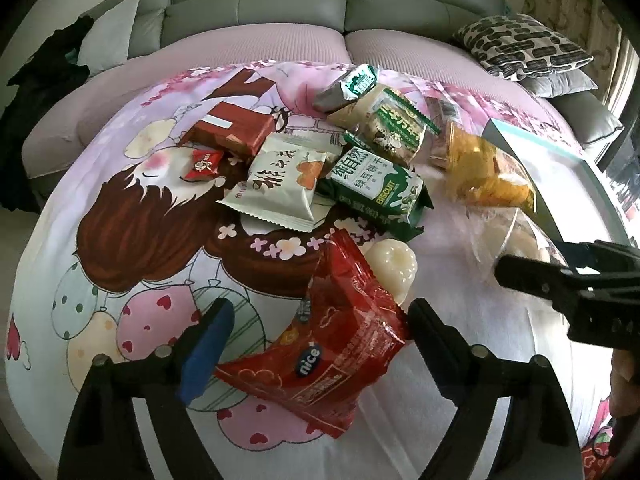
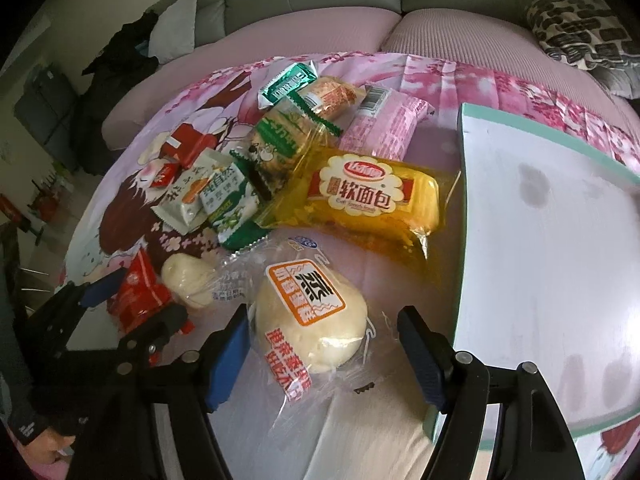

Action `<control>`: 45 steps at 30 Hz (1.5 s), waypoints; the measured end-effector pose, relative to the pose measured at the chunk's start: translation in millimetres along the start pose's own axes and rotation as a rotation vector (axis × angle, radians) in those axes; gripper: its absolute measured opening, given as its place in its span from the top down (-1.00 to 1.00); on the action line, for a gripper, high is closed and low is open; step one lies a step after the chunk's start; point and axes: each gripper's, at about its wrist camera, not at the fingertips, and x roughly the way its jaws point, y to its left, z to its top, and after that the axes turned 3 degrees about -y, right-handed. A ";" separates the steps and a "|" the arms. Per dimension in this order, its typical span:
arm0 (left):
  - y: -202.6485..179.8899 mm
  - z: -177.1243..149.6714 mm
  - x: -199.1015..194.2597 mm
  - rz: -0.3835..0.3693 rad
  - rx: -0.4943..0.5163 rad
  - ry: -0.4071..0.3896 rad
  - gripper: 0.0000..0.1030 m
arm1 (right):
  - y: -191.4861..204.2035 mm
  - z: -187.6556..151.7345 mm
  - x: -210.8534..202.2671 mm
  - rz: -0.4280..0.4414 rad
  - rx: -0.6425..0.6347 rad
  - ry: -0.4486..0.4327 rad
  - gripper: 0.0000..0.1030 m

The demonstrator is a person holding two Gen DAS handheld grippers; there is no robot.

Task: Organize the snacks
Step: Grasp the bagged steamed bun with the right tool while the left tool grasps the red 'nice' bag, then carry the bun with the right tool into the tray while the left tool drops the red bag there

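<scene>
A red snack packet [image 1: 332, 352] stands bowed between the fingers of my left gripper [image 1: 322, 306], which is shut on it; the right wrist view shows the same packet [image 2: 140, 292] crumpled in that gripper [image 2: 148, 296]. My right gripper [image 2: 324, 314] is shut on a clear-wrapped pale steamed bun [image 2: 312, 316] with orange print, its left pad against the bun and its right pad on the wrapper. The left wrist view shows this gripper [image 1: 528, 256] at the right edge. Behind lie a yellow soft-bread packet [image 2: 372, 196], a green biscuit packet [image 1: 376, 188] and a white packet [image 1: 280, 184].
A white tray with a teal rim [image 2: 540, 200] sits to the right on the cartoon-print cloth [image 1: 140, 240]. A pale bun [image 1: 392, 264] lies beside the red packet. Further back are a brown box [image 1: 232, 128], a pink packet [image 2: 384, 124] and a patterned cushion [image 1: 524, 44].
</scene>
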 end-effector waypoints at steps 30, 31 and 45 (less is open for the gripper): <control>-9.5 -1.3 -43.6 0.017 -0.009 -0.023 -0.07 | -4.6 -22.5 -49.1 0.045 0.038 -0.050 -0.26; -10.3 -0.8 -44.9 0.018 -0.007 -0.024 -0.07 | -5.1 -23.1 -49.4 0.050 0.039 -0.049 -0.24; -20.1 18.4 -62.7 0.032 0.006 -0.058 -0.07 | -20.6 -19.6 -97.3 0.073 0.059 -0.179 -0.10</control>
